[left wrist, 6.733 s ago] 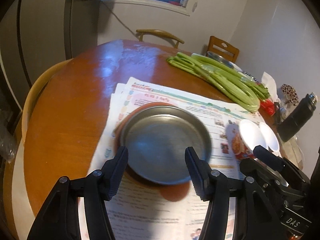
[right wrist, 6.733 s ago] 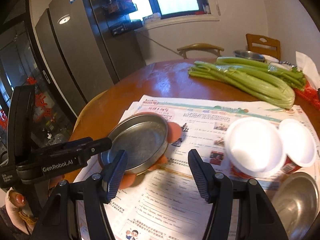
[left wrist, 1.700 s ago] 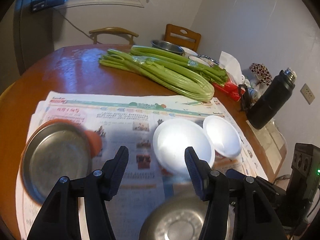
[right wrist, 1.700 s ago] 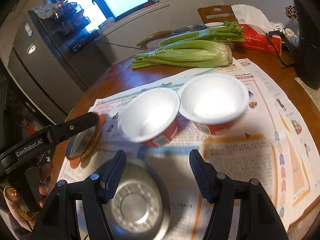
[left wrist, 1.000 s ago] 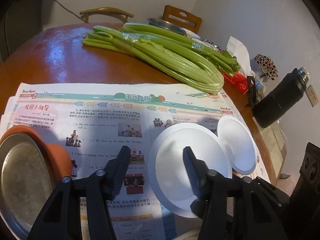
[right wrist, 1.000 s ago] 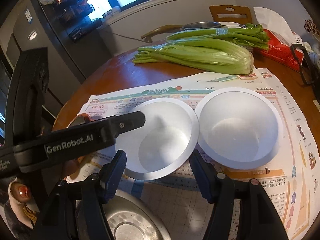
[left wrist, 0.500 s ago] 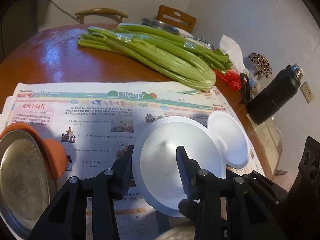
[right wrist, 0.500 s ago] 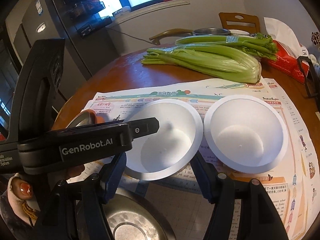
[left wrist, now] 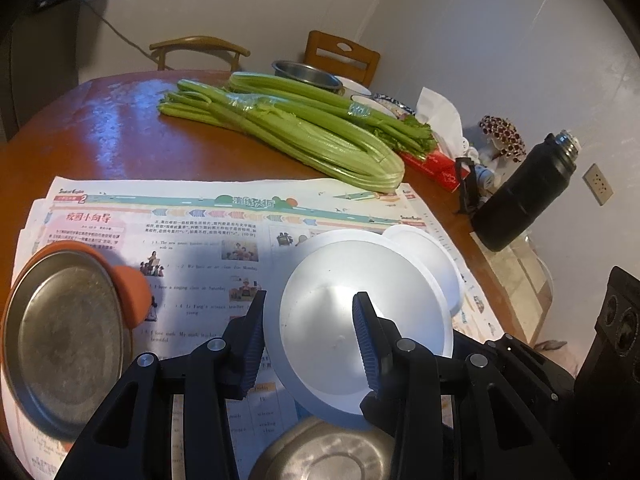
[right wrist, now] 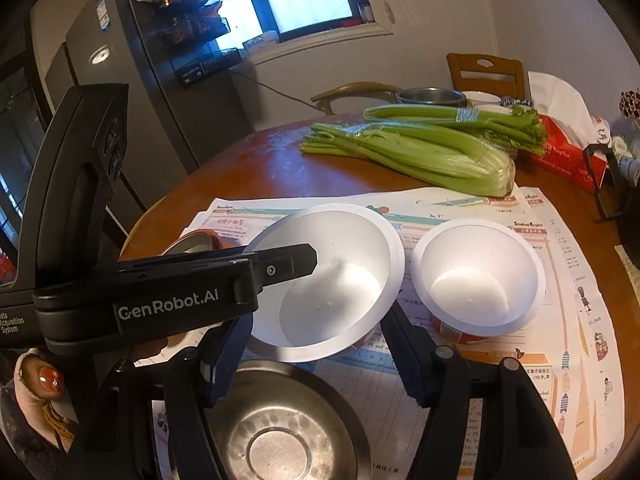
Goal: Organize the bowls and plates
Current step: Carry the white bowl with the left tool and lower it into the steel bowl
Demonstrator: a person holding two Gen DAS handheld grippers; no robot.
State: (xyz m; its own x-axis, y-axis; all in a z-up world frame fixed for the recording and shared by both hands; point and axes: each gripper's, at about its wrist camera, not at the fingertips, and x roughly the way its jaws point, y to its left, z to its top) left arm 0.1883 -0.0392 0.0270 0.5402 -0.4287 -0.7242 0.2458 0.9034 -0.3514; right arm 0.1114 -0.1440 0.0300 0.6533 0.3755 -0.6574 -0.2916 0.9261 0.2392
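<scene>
left claw [left wrist: 308,330] pinching white bowl [left wrist: 360,320] rim, right claw [right wrist: 316,354] clamped across same bowl, tilted

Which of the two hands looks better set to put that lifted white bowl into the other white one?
The left gripper: its fingers pinch the rim of the lifted bowl, one inside, one outside. The other bowl sits just beside it on the newspaper. The right gripper only flanks the bowl's sides.

The left gripper [right wrist: 280,264] has "GenRobot.AI" in white on its black side, lower left of the frame. The newspaper [left wrist: 192,208] header shows "Student English" and number "2".
</scene>
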